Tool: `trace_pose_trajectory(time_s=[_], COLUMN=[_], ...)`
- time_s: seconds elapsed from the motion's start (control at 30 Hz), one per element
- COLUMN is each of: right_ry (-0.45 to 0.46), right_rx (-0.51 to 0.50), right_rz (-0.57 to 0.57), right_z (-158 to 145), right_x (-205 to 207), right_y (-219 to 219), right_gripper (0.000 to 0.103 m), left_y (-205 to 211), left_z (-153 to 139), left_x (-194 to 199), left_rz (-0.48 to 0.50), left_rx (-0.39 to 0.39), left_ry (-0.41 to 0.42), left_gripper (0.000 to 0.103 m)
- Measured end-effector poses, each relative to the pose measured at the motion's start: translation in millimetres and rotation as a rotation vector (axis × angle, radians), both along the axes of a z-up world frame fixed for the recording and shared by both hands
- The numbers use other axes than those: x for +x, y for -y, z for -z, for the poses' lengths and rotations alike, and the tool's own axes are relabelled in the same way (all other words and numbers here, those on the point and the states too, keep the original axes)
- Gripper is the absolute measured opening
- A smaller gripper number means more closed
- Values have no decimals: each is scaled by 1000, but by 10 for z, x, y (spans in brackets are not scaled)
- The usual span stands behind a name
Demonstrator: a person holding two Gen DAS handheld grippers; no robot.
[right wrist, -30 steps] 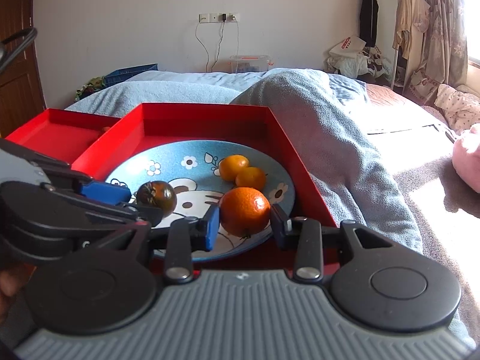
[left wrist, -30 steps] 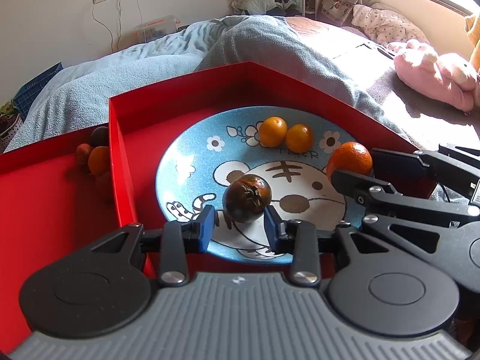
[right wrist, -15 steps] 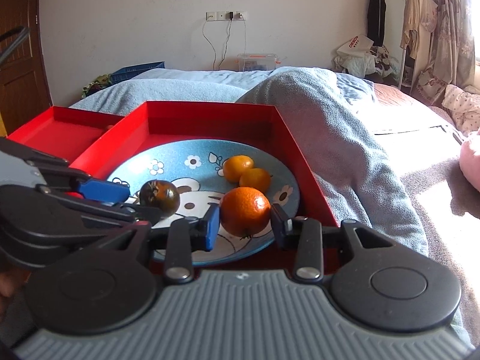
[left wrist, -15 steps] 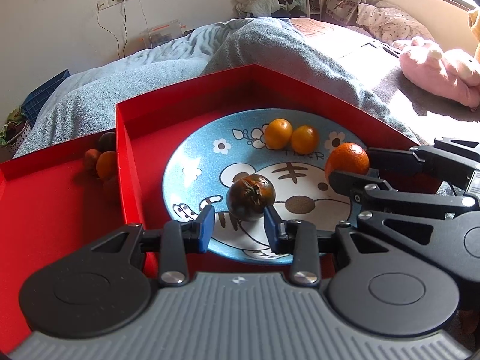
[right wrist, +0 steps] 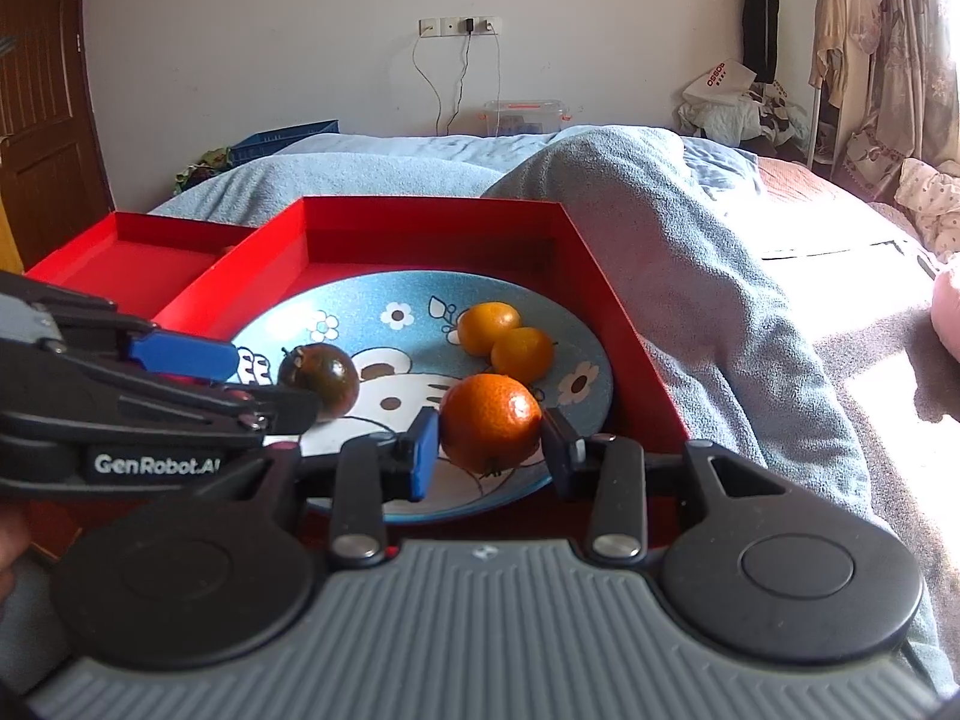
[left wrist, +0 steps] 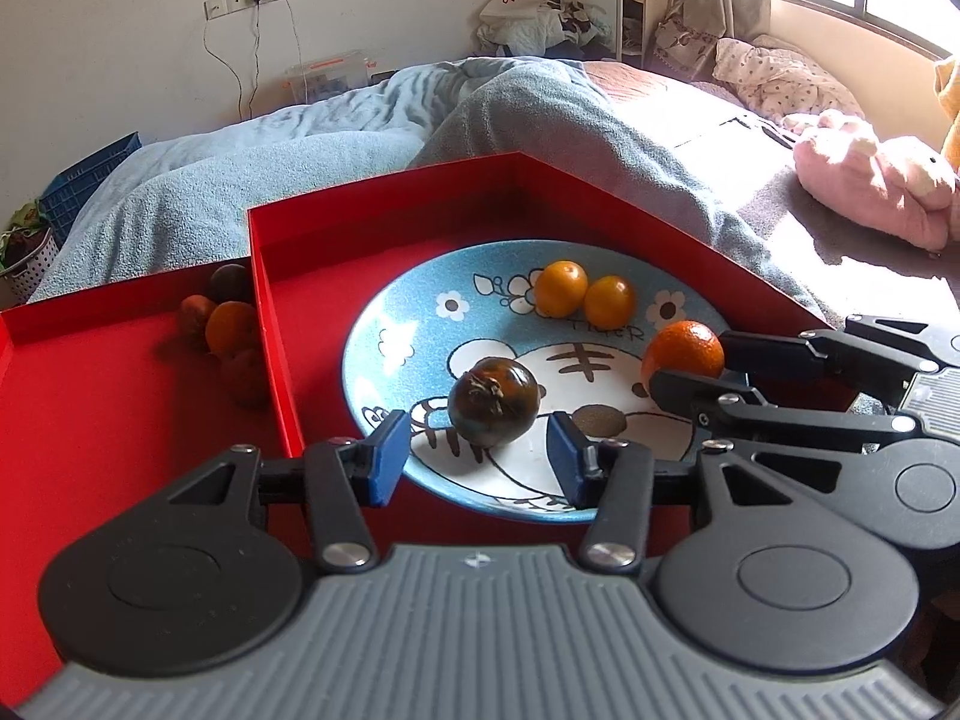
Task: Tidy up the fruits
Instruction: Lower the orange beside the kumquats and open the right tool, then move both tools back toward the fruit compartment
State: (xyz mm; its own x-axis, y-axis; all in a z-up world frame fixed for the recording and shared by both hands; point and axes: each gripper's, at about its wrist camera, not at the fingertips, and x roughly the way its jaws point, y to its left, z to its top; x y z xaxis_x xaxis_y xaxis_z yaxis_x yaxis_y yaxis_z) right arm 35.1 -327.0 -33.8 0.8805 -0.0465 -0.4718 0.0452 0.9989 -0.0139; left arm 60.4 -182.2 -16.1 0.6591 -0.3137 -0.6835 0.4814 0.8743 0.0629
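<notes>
Fruits are split between two spots right now: four sit on the blue tiger plate [left wrist: 384,354] inside the bigger red tray [left wrist: 384,228], and a little pile of leftovers [left wrist: 231,324] is huddled in the far right corner of the smaller red tray [left wrist: 90,408] to the left, tucked against the dividing wall. Both trays sit on the bed [right wrist: 690,276], which is soft, so I figure the plate is there to give the fruit a flat, firm base.

On my left gripper [left wrist: 480,456] the jaws are spread, with the dark tomato [left wrist: 493,401] resting on the plate just beyond the blue pads and clear gaps either side. It looks set down rather than held.

My right gripper [right wrist: 491,450] is the tighter one: the jaws bracket the big orange [right wrist: 491,423] very closely. The left pad looks like it touches, and the right one seems to have a sliver of gap, so I can't tell if it's pinching or just letting go.

Two small oranges [right wrist: 507,339] sit touching each other at the far side of the plate, so my guess is the plate is where everything's meant to go.

Both grippers are crowded close together, so I'd back one out first to avoid knocking anything off.
</notes>
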Motion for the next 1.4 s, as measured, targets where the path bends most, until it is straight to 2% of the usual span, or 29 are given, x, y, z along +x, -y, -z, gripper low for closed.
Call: trace_pose_trajectory(time_s=[0.2,0.33,0.5,0.93,1.1,1.4], right_ry=[42,62,81,103,100,91], right_rx=[-44,-75,-110,-111,-106,-96], right_rz=[-16,-23,-31,-76,-100,-164], right_z=[-37,-63,-105,-245,-299,-427], right_x=[-78,-120,-155,-247,-251,-258], right_y=[-65,-119,-187,-383,-493,-760], right_gripper=[40,40,41,41,41,41], left_y=[-86,-164,-227,-518,-673,-1026], left_z=[-71,-144,-234,-446,-506,-533], left_x=[-38,-78,-142,-273,-296,-230], left_rz=[-4,-10,-12,-55,-92,-161], left_rx=[-30,-52,-65,-78,-58,-82], left_ry=[-1,10,28,74,97,80], left_gripper=[62,68,69,69,69,71])
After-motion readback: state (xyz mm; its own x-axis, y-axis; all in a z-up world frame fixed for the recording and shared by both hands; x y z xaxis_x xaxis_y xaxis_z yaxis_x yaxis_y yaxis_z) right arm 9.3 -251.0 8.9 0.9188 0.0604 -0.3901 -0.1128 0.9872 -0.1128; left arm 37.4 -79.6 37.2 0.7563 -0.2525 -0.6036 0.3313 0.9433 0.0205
